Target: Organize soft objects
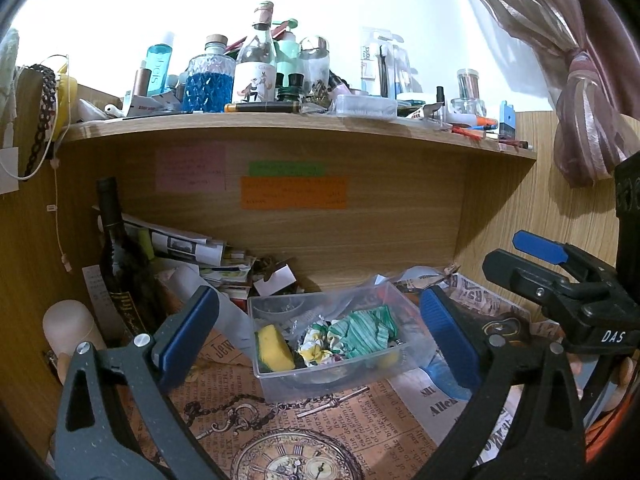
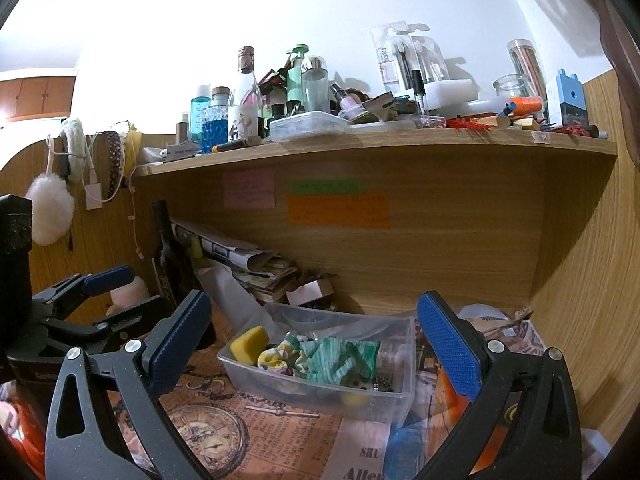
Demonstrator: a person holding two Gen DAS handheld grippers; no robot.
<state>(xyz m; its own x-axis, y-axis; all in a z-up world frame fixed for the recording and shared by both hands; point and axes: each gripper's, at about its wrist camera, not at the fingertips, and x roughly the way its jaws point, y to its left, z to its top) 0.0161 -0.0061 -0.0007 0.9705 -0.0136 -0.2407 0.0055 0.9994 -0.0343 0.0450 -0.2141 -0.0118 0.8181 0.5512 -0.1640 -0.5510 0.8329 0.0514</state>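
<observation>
Clear rectangular plastic tub (image 1: 276,384) sits on the newspaper-print desk mat (image 1: 320,432), toward the back edge of the desk, under the wooden shelf (image 1: 280,130). Inside it: a yellow sponge block (image 1: 273,347) at the tub's left end, a crumpled yellow-and-white cloth (image 1: 316,350) in the middle, a green-and-white striped cloth (image 1: 368,330) toward the right end. Something small and yellow lies low at the right front of the tub; too obscured to identify.

Left gripper (image 1: 320,336): blue pads spread wide, nothing between them. The tub lies straight ahead and slightly below, framed by the two fingers.

Right gripper (image 2: 316,352): also spread wide and empty. It sits just beside the left one, to its right, pointing at the same tub; from its view the tub's long axis runs left to right, skewed so the right end comes nearer.

Judgement: both tools look about equally near. Sponge is on the left gripper's side, striped cloth on the right gripper's side. The soft items appear already gathered in the tub, so the next reach probably depends on which end is targeted.

A flat blue object (image 2: 406,452) lies on the mat just beside the tub's right front corner, outside it.
</observation>
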